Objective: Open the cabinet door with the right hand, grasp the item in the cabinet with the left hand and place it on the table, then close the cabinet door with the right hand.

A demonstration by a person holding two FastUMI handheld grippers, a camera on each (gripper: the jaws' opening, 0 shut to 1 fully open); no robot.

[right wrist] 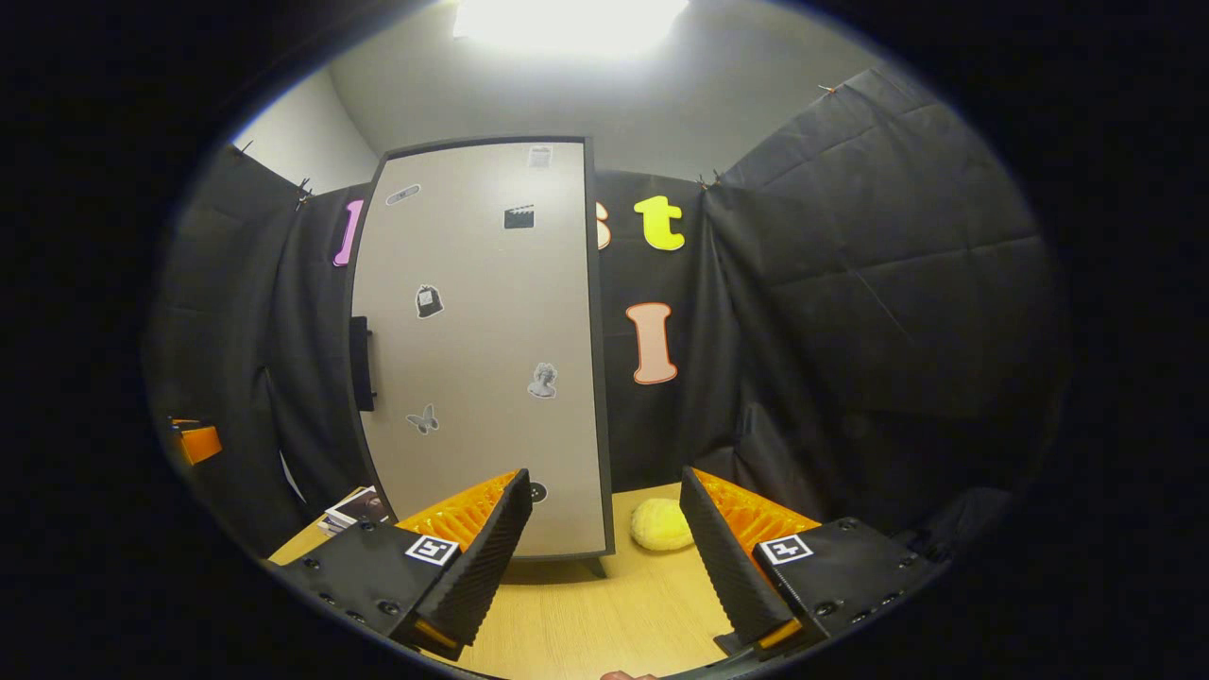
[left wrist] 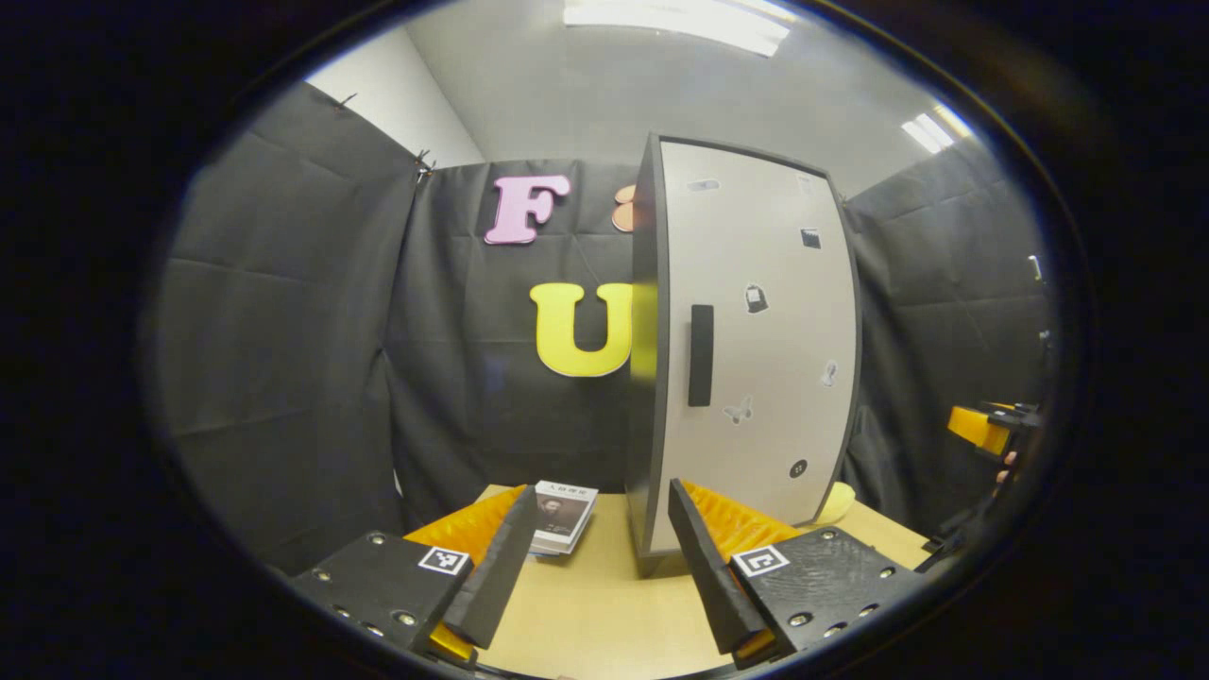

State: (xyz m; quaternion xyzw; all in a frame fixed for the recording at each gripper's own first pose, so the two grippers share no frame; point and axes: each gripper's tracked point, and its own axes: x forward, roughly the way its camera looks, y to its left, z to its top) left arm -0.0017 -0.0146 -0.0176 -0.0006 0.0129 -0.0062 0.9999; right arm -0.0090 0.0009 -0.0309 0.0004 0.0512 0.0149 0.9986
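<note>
One cabinet (right wrist: 477, 349) standing on the table (right wrist: 586, 614) with its door (left wrist: 756, 331) closed, one black handle (left wrist: 700, 355), one book (left wrist: 564, 515) left, one yellow item (right wrist: 660, 524) right, left gripper (left wrist: 595, 557) and right gripper (right wrist: 604, 557) both spread apart, empty.

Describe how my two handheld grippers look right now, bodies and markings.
The left gripper has two black angular finger mounts studded with small screws, each bearing a square black-and-white marker tag, with ribbed orange plates behind its wedge-shaped fingers. The right gripper is built the same: black screw-studded mounts, one marker tag per side, ribbed orange plates.
</note>
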